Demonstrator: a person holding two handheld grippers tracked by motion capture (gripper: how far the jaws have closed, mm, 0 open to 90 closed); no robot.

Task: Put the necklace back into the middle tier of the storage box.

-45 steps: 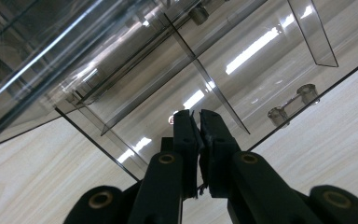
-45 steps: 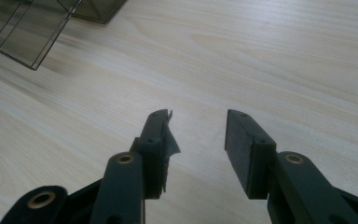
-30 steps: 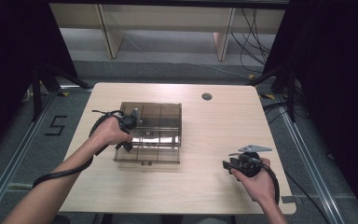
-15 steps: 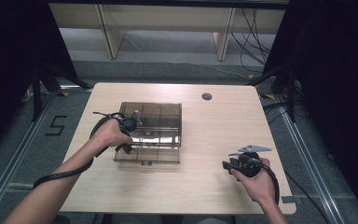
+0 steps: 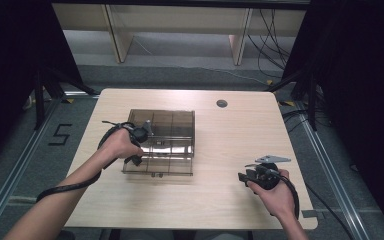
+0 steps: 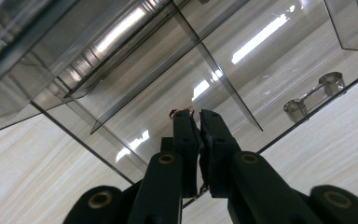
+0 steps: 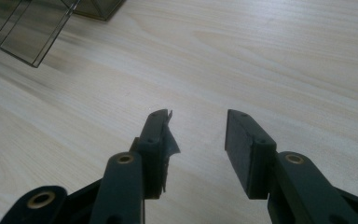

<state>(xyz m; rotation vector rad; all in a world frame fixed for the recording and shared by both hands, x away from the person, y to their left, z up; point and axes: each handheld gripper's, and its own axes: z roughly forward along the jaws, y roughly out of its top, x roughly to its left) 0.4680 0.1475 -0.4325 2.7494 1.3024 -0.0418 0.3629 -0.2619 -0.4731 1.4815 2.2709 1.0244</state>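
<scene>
Smoky clear organizer box (image 5: 170, 134) flat on bench (image 5: 230, 140), long axis front-to-back, left hand-held gripper (image 5: 147, 131) closed above a compartment, nothing visibly gripped, right hand-held gripper (image 7: 198, 128) open, empty

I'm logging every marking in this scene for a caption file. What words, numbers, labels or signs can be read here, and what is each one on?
"5": dark digit marked on the grey floor left of the table, in the high view.
No readable text on the smoked clear plastic organiser box, on the table, or on either gripper.
The shelving beyond the table carries no legible marks.
</scene>
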